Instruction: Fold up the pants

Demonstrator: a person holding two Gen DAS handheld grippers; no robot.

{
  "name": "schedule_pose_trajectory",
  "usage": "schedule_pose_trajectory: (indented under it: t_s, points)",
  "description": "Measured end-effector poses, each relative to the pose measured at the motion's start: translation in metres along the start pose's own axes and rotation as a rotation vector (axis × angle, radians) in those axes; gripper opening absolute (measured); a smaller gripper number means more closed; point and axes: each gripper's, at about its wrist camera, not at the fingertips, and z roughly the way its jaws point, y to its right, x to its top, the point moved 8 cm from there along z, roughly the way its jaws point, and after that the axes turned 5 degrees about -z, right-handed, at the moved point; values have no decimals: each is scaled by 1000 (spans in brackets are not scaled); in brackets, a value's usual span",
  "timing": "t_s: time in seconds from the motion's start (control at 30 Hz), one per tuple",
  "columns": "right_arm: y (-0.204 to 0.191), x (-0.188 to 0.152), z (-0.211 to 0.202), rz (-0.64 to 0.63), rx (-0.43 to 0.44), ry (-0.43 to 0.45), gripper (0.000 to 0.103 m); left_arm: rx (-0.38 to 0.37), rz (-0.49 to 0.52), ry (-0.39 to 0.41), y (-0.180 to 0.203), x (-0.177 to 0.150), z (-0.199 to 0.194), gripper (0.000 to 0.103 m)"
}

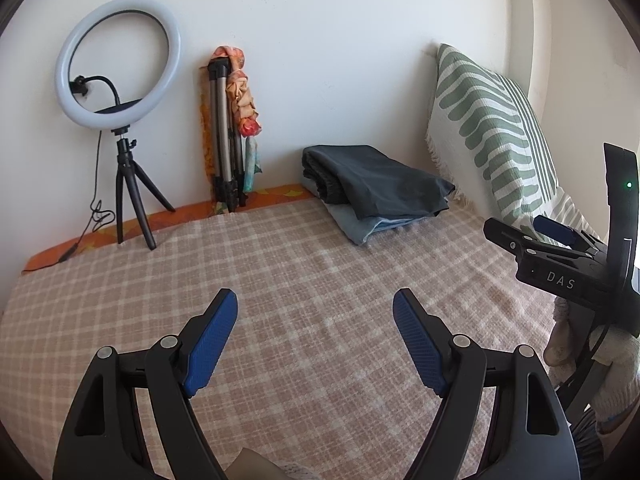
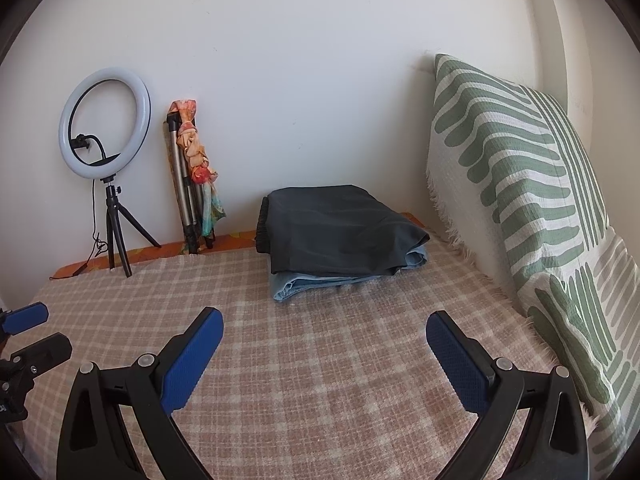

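Folded pants stacked at the far side of the bed; both grippers released.

The dark pants (image 2: 340,232) lie folded on top of folded blue jeans (image 2: 304,286), on the checked blanket (image 2: 320,360) near the wall, just left of the striped pillow (image 2: 520,184). The left gripper (image 1: 315,338) and the right gripper (image 2: 324,356) hover over bare blanket, jaws spread and empty, well short of the stack. Judgement: the fold appears complete; any next move requires another garment, and none is in view.

Ring light (image 1: 117,62) stands on its little tripod by the wall, folded tripod (image 1: 224,136) leaning alongside, striped pillow (image 2: 520,184) propped right.
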Motion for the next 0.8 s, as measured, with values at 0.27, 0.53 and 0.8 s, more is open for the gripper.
schedule_pose_trajectory:
  t_s: [0.27, 0.53, 0.8]
  points:
    - [1, 0, -1, 3, 2, 1, 103, -8, 10, 3, 3, 0, -2, 80]
    - [1, 0, -2, 0, -1, 5, 103, -9, 10, 4, 4, 0, -2, 80]
    - [1, 0, -2, -3, -2, 7, 103, -16, 15, -1, 5, -1, -3, 80]
